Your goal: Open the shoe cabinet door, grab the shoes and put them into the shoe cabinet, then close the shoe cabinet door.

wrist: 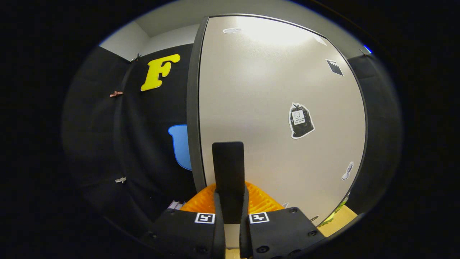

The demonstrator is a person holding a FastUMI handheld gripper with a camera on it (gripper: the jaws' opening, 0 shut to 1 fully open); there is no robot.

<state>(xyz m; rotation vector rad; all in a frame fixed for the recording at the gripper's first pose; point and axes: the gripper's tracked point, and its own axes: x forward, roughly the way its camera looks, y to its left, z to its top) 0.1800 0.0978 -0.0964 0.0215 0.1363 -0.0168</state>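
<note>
Pale grey-white and matt, the shoe cabinet door (273,108) stands right ahead of the tongs (228,158), its dark frame edge (192,108) running down its side nearest the black cloth wall (143,144). Several stickers sit on the door's face: a black rubbish-bag sticker (301,121) roughly at mid-height, a small dark one (334,67) above it toward the door's far edge, and a small pale one (347,171) below it near that same edge. The tongs are pressed together, their fingers (228,169) reading as one upright slab with no gap between them and nothing pinched there. They rise in front of the door's lower part, close beside the frame edge; whether they touch the door cannot be told. An orange ribbed thing (260,199) shows low against the door, behind the fingers. A strip of light wooden tabletop (341,219) shows below the door's far lower corner.
</note>
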